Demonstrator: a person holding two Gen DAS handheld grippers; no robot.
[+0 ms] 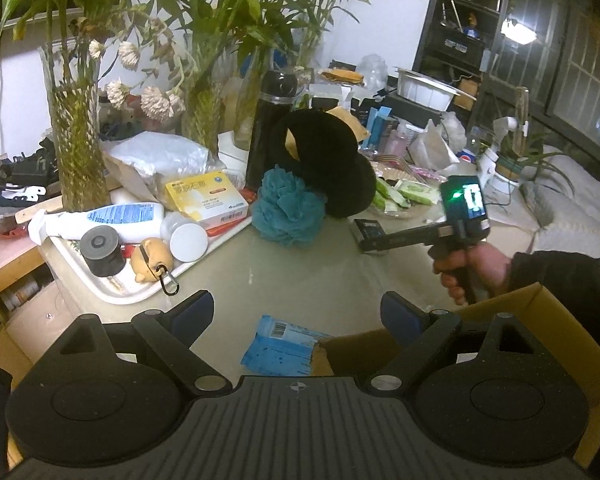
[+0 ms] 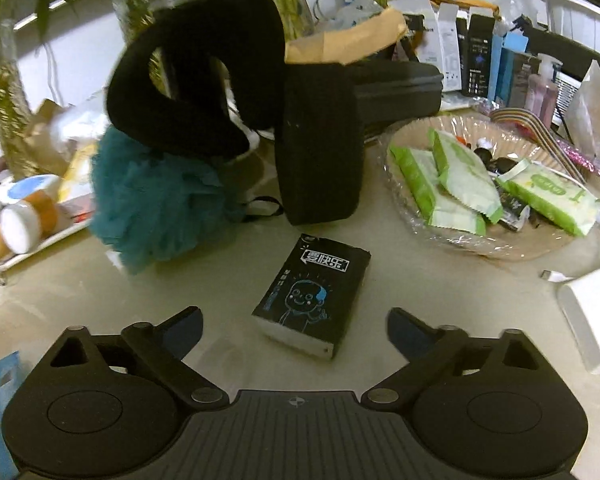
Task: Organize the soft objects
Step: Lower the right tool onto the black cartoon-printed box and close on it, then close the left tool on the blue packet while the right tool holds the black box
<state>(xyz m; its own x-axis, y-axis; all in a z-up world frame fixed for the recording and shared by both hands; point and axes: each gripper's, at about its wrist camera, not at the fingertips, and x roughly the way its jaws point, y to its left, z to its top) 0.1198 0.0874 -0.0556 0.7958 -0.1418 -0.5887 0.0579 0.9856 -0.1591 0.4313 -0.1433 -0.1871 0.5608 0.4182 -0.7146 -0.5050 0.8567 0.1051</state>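
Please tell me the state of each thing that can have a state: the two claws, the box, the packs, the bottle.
Left claw: open, empty.
Right claw: open, empty.
Cardboard box: open, flap up.
Black tissue pack: lying flat, ahead of the right claw.
Blue pack: lying flat, beside the box.
White bottle: lying on its side, on the tray.
Blue bath sponge: resting against the black pillow.

Fluffy teal mesh pouf (image 2: pixel 156 200), glossy table (image 2: pixel 220 280)

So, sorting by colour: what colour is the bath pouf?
Teal blue; the bath pouf shows best in the left wrist view.
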